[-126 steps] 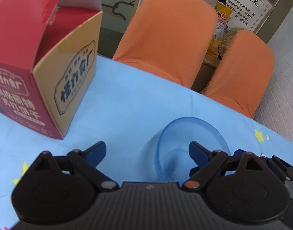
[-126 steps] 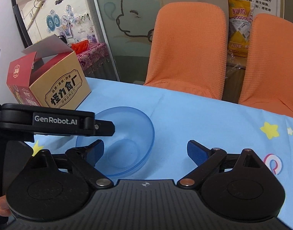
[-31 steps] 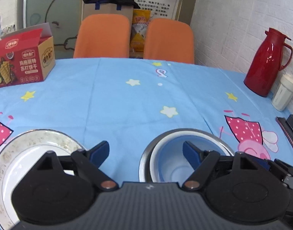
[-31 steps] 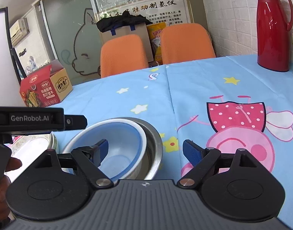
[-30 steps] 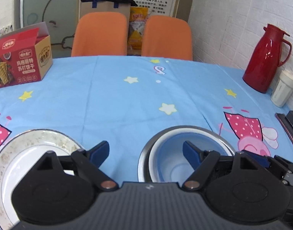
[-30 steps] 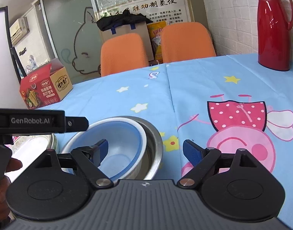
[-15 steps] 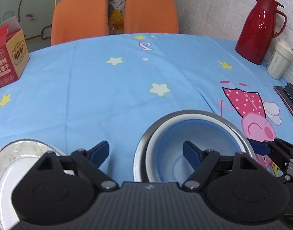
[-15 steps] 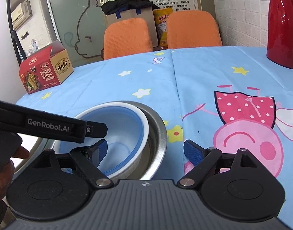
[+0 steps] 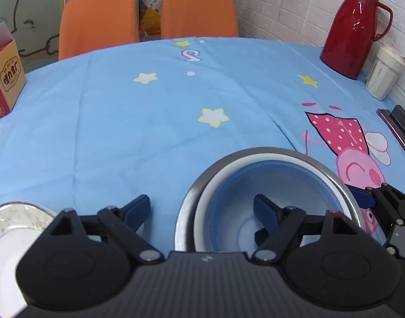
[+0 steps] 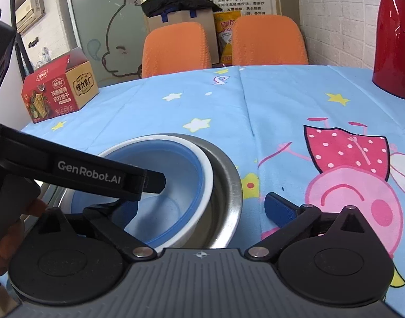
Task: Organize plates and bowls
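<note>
Nested on the blue tablecloth [image 9: 139,132]: blue bowl [image 9: 276,185] inside white bowl [image 10: 206,175] inside steel bowl [image 10: 229,185]. Beside the stack, a speckled plate [image 9: 14,214]. Left gripper [image 9: 201,209] spread wide astride the stack's near rim, clamping nothing. Right gripper [image 10: 199,209] likewise agape, straddling the rim. Red thermos [image 9: 353,29] well apart

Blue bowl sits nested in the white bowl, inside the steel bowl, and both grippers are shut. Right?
Not quite: both grippers are open. The left gripper and right gripper hold nothing, per both wrist views. The blue bowl does nest in the white bowl inside the steel bowl.
</note>
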